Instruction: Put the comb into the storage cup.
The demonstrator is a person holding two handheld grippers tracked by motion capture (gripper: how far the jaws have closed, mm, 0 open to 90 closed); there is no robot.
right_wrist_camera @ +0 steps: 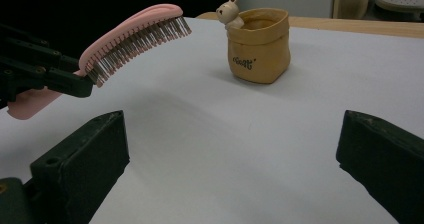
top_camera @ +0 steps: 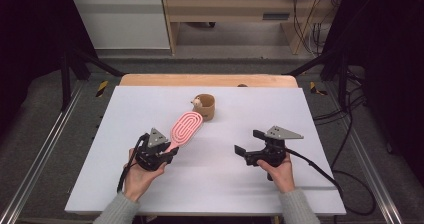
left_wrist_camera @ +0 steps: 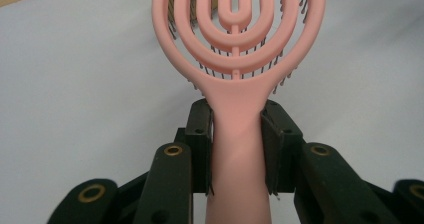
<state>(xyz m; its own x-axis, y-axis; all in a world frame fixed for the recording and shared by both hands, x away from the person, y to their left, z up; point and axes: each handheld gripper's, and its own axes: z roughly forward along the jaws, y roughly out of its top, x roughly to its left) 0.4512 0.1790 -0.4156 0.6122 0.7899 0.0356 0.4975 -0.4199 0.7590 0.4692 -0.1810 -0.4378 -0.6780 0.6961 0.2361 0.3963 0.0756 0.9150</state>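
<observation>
So the left gripper (top_camera: pixel 167 153) is sitting at about 7 o'clock on the white table (top_camera: pixel 150 104), and its jaws are pinching the handle of a pink hairbrush (top_camera: pixel 186 128), one jaw pressing on each side of the handle in the left gripper view. The brush head is pointing off toward 1 o'clock from that gripper, angled up and hanging in the air above the table with the bristles (right_wrist_camera: pixel 140 46) facing down, which you can see pretty clearly in the right gripper view. The tip of the brush is sitting near a little tan fabric pouch (top_camera: pixel 206 107) that's standing upright around 12 o'clock on the table, with a small bear figure (top_camera: pixel 198 103) peeking over its rim on the left side; the brush isn't touching the pouch from what I can tell. The right gripper (top_camera: pixel 246 143) is hanging out at about 5 o'clock, well apart from the brush, with its jaws spread wide and gripping nothing, just bare table between them in its own view. The person's left hand (top_camera: pixel 137 176) and right hand (top_camera: pixel 281 171) are wrapping around the backs of the grippers, grey sleeves (top_camera: pixel 300 209) coming in from the bottom edge.
</observation>
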